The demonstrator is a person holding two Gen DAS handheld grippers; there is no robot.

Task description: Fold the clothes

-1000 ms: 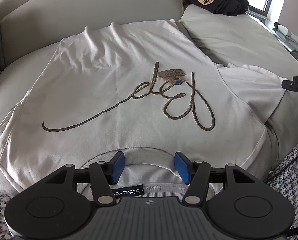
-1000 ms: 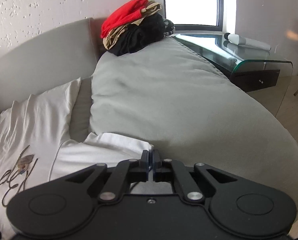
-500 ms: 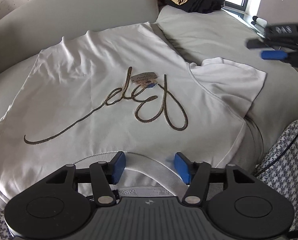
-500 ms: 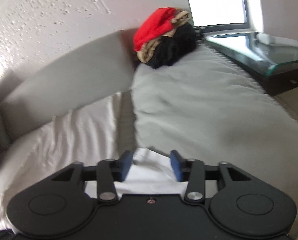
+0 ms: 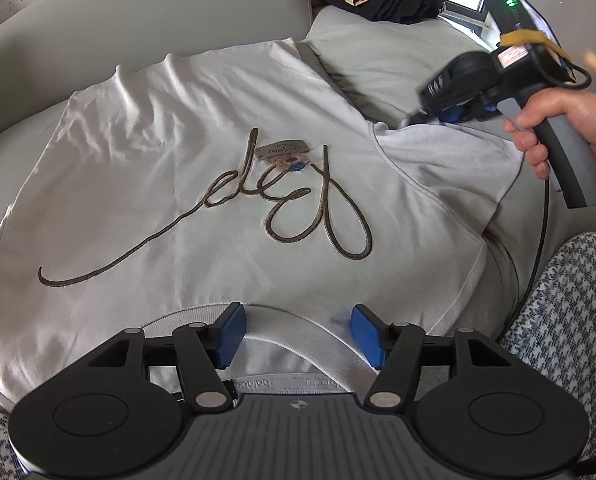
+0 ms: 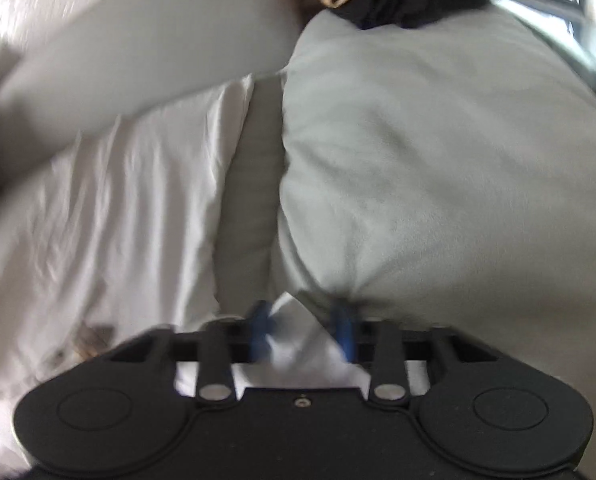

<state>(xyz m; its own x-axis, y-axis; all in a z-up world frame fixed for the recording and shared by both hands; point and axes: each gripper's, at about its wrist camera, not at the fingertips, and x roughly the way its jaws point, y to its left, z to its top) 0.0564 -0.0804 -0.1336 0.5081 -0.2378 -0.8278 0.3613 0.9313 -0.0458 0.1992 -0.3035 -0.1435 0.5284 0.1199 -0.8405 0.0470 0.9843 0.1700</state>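
While the white shirt (image 5: pixel 202 168) lies spread across mid-frame, the left gripper (image 5: pixel 296 330) hangs released over its collar at the bottom, and the right gripper (image 6: pixel 302 330) straddles the sleeve (image 6: pixel 294 344), unclenched.

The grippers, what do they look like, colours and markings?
Left hand-held gripper: black linkage arms with silver pivot screws, round black discs, blue finger pads, ribbed grey body. Right hand-held gripper: black with grey handle, yellow band, green light, black cable.

right gripper (image 6: pixel 301 330): fingers apart, astride a white sleeve corner (image 6: pixel 294 344)
cushion (image 6: pixel 438 168): grey, just beyond
view: motion-blurred
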